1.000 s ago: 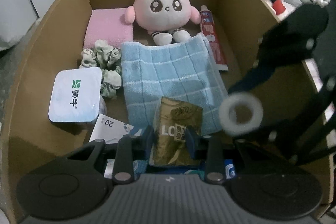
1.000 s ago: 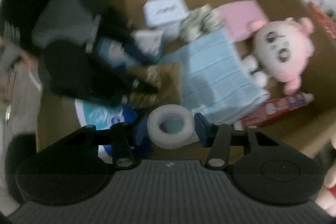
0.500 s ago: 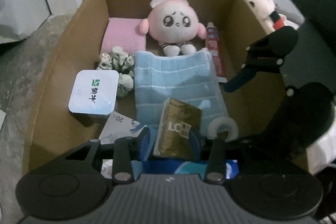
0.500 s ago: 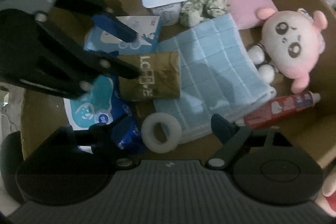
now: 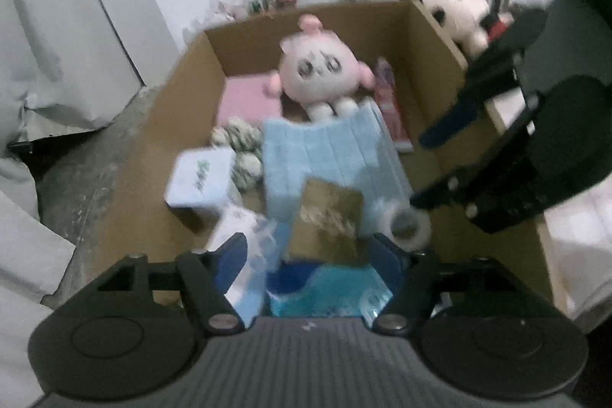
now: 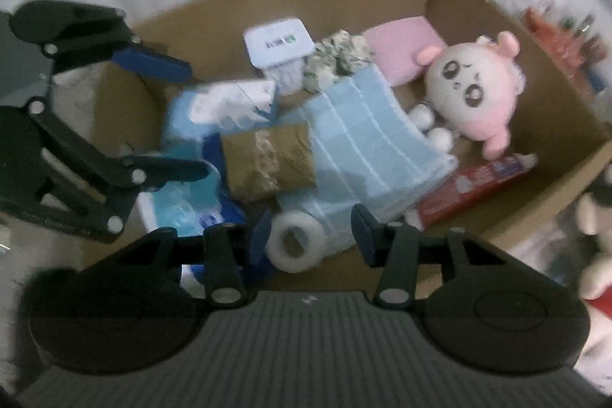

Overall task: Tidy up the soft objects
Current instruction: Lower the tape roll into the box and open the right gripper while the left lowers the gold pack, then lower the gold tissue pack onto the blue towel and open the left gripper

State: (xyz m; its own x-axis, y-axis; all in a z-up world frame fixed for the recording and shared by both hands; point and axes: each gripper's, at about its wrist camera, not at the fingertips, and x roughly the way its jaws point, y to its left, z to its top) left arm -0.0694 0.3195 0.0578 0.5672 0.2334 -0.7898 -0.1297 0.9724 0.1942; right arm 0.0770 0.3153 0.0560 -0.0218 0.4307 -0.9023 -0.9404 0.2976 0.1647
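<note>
Released: crinkly brown pouch, soft towel.

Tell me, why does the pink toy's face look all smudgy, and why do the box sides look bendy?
Left wrist view: motion blur smears the pink plush toy and the brown packet. Right wrist view: also soft, though the toy's eyes read a bit clearer. Both views: the fisheye lens bows the cardboard box walls, and the light is dim.

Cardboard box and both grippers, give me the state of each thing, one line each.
Cardboard box: open-topped, holding items.
Blue towel: folded, lying flat.
Pink plush toy: lying in the far corner.
White tape roll: lying loose, not gripped.
Left gripper: jaws opening, nothing held.
Right gripper: jaws closing, nothing gripped.
</note>
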